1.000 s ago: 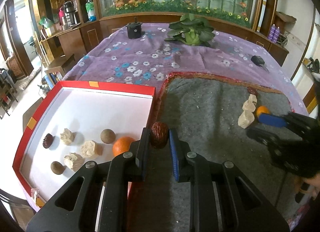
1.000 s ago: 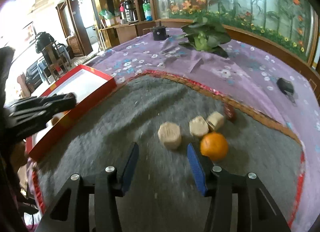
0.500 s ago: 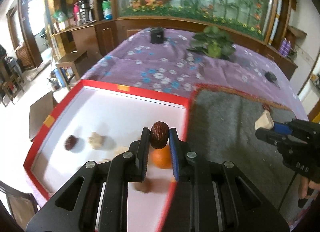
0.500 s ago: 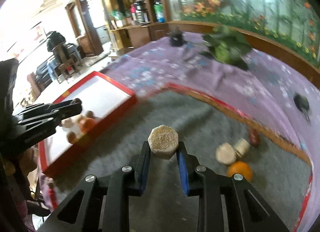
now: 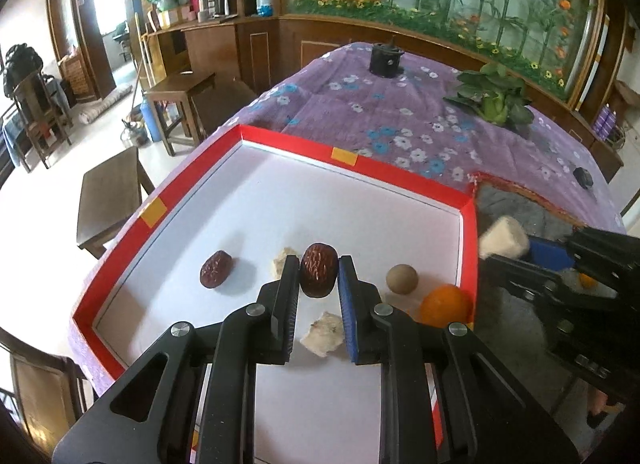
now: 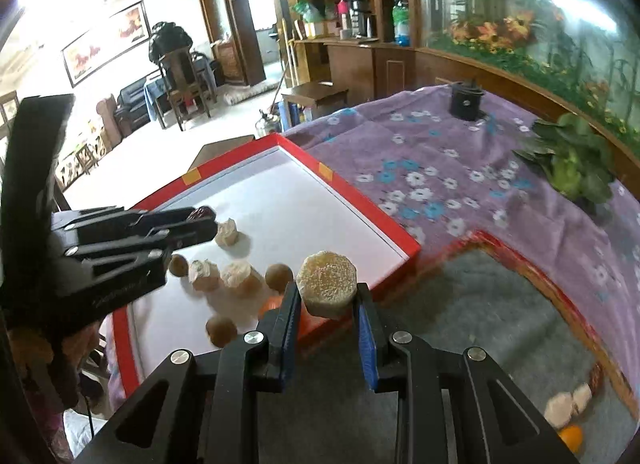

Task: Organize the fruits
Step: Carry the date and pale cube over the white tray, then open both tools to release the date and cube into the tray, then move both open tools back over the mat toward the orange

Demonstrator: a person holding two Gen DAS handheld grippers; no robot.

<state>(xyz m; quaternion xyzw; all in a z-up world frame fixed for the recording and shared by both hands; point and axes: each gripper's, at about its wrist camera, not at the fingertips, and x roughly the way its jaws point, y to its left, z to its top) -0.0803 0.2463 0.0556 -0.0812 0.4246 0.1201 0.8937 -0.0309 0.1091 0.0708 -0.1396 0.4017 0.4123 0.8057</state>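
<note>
Left tongs (image 5: 319, 276) clamped on dark red date (image 5: 318, 270), held above white floor of red-rimmed tray (image 5: 400, 174). In tray, left to right: second date (image 5: 216, 269), pale chunk (image 5: 323, 334), round brown fruit (image 5: 402, 279), orange (image 5: 445, 305) near right wall. Right tongs (image 6: 326, 300) clamped on beige faceted block (image 6: 326, 287), just outside tray's near corner, over grey mat (image 6: 460, 324). More pale pieces (image 6: 568, 404) and another orange (image 6: 570, 437) on mat, far right.

A wrinkled red-brown date (image 5: 318, 275) hangs clamped above the white floor of the red-rimmed tray (image 5: 404, 175), where another date (image 5: 216, 268), a tan round fruit (image 5: 402, 279), an orange (image 5: 445, 305) and pale chunks (image 5: 323, 333) lie. A pale octagonal cake (image 6: 326, 287) is held just beside the tray's edge.
</note>
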